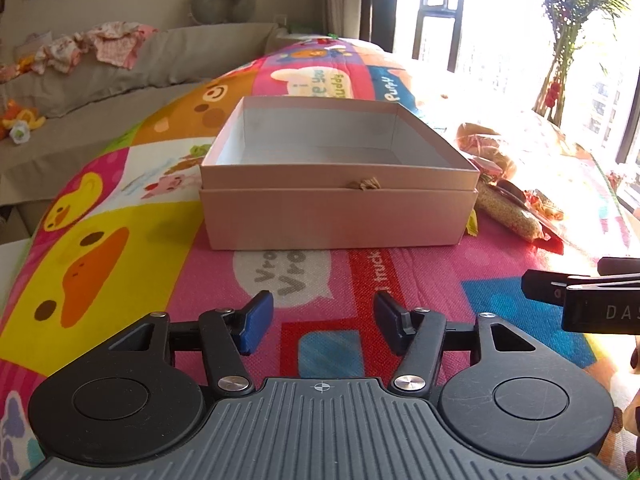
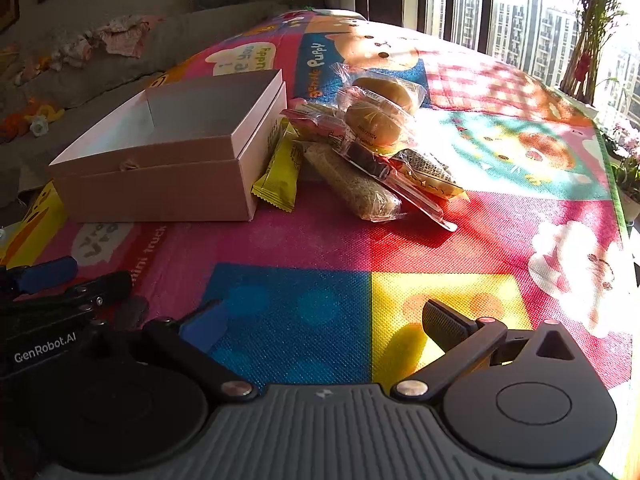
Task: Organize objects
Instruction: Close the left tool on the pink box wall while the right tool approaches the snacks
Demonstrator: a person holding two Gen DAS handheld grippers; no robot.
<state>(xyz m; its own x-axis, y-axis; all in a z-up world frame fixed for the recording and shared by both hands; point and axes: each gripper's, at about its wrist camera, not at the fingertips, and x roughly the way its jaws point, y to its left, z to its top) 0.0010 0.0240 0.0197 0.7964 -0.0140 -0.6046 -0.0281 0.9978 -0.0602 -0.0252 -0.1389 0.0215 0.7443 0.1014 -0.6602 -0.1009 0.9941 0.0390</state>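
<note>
An open, empty pale pink box [image 1: 338, 196] sits on the colourful cartoon mat, straight ahead of my left gripper [image 1: 323, 320], which is open and empty a short way in front of it. The box also shows in the right wrist view [image 2: 160, 160] at the left. Right of the box lies a pile of wrapped snacks: a yellow packet [image 2: 280, 172], a grain bar [image 2: 356, 188], wrapped buns [image 2: 380, 108] and a flat clear packet [image 2: 420, 184]. My right gripper [image 2: 326, 326] is open and empty, low over the mat, in front of the pile.
A grey sofa [image 1: 120, 76] with clothes and toys runs along the left. Windows and a potted plant [image 2: 592, 32] stand at the far right. The mat's [image 2: 440, 248] right edge drops off near the plant pots.
</note>
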